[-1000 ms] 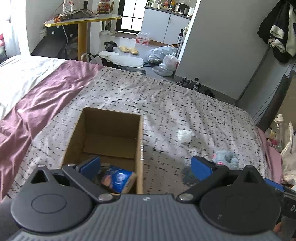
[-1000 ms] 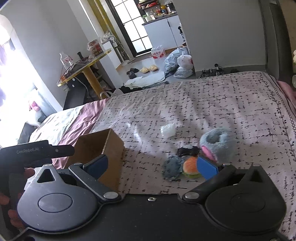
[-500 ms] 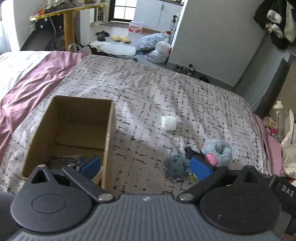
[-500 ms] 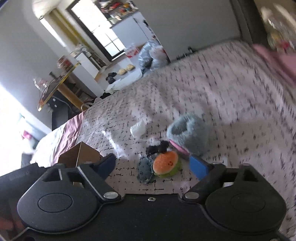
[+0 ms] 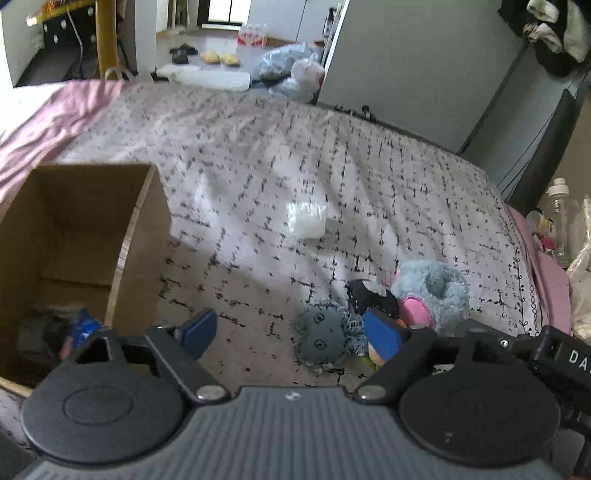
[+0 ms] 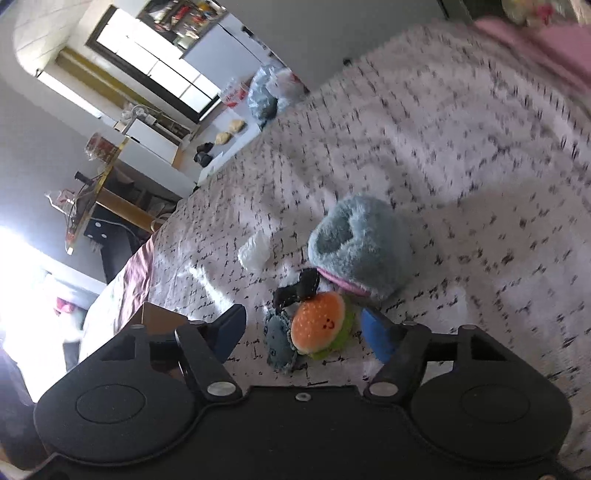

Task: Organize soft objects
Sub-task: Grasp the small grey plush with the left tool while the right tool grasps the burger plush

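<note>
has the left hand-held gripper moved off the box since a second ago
Yes. The left hand-held gripper has swung right: the cardboard box, earlier between its fingers, now sits at the view's left edge, and the grey plush lies between them.

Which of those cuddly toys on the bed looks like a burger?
The orange-topped plush burger, with a green rim and a tiny smiley face. The big fluffy toy and small round one beside it are grey-blue.

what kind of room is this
Most likely a bedroom in a small flat: a bed with a black-flecked white cover, dark clothes hanging on the wall, and white kitchen cabinets past the doorway.
</note>
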The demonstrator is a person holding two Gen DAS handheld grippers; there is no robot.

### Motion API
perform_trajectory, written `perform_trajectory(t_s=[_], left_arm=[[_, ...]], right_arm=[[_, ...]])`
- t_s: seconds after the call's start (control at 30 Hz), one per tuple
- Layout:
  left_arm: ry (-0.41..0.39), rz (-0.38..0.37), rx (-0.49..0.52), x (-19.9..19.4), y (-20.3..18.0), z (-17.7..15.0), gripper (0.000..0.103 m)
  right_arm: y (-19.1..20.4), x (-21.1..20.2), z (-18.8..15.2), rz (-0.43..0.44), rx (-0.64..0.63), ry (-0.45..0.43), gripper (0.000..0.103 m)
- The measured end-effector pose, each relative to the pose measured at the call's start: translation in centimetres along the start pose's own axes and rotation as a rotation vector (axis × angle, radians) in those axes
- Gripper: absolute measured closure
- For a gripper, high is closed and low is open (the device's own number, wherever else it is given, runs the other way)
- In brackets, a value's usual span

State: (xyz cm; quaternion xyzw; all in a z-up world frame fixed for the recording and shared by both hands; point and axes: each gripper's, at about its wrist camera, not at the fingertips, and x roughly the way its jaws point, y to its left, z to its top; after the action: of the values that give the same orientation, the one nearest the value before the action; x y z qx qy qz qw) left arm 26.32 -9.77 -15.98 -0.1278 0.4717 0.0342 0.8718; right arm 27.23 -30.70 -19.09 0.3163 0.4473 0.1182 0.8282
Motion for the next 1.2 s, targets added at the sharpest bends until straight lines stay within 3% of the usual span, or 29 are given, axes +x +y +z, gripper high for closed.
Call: perform_trajectory(t_s=[0.27,0.43,0.6,0.7,0.77,0.97,1.2], left_arm=[[0.089,-0.037,-0.016,4.5,-0.5,-0.8,0.038],[0.133,-0.055,-0.006,6.8,-1.3,-1.3,0.043],[0.161,-0.067,-0.004,8.2,-1.6,-1.9,0.049],[0.154,-0.066,0.001,8.4,-1.6,-1.9,0.051],[0.150,-0.071,-0.004,8.3,-1.6,-1.9,0.060],[0.154,-0.085,-0.006,8.0,-1.4,-1.9,0.075],[0.106,-0.057,0.044,4.8,-1.5,-2.0,0.077]], right_arm=[[-1.5,3.1,0.6,0.020,0.072,0.081,0.040],[-2.0,4.8,0.8,0.023,0.106,0.116,0.042],[-2.4,6.1,0.6,0.015,0.121,0.154,0.054],[-2.6,6.5,0.6,0.001,0.122,0.164,0.055],[-2.6,6.8,0.6,-0.004,0.115,0.177,0.056],[-2.0,7.2,0.0,-0.003,0.084,0.191,0.075],[-1.8,5.8,-0.2,-0.017,0.061,0.166,0.077]])
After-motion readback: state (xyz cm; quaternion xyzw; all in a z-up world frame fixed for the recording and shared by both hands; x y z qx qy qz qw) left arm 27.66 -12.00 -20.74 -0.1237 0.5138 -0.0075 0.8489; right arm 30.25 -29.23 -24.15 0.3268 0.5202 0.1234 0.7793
